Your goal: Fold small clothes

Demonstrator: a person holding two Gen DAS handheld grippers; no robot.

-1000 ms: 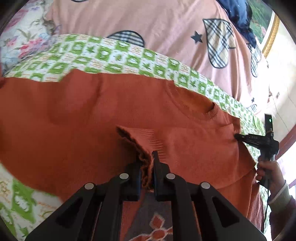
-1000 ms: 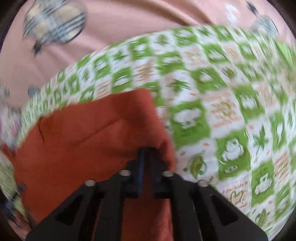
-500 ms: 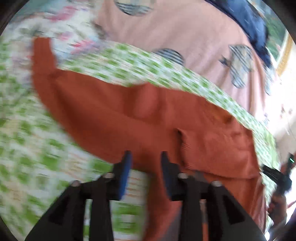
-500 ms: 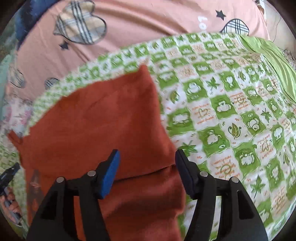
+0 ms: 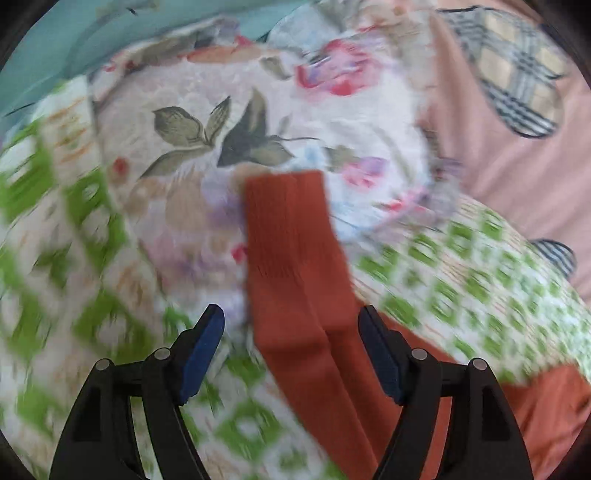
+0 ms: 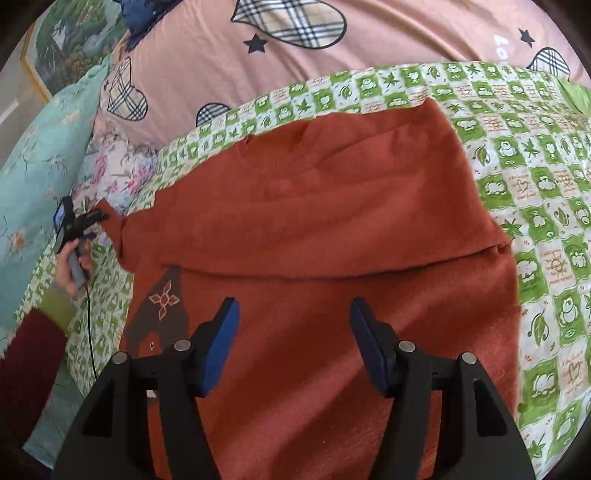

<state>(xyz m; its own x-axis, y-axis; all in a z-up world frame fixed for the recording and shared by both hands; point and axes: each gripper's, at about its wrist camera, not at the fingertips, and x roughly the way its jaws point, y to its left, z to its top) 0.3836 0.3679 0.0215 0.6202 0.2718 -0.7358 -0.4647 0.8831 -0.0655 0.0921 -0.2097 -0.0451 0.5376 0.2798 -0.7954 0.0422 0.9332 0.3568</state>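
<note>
A rust-orange knit sweater (image 6: 325,206) lies on the green-and-white checked sheet (image 6: 535,192), its upper part folded over the lower part along a crease across the middle. My right gripper (image 6: 293,343) is open and empty above the lower part. The left wrist view is blurred; my left gripper (image 5: 290,350) is open, its jaws either side of the sweater's outstretched sleeve (image 5: 291,243), whose cuff rests on a floral pillow (image 5: 236,122). In the right wrist view, the left gripper (image 6: 86,219) sits at the sleeve's end.
A pink quilt (image 6: 388,33) with plaid hearts lies behind the sheet. A teal pillow (image 6: 33,158) is at the left. A framed picture (image 6: 62,51) stands at the far left.
Both grippers let go of the sweater and opened. The left gripper swung left to the outstretched sleeve. The right gripper pulled back, leaving the folded part lying flat.
</note>
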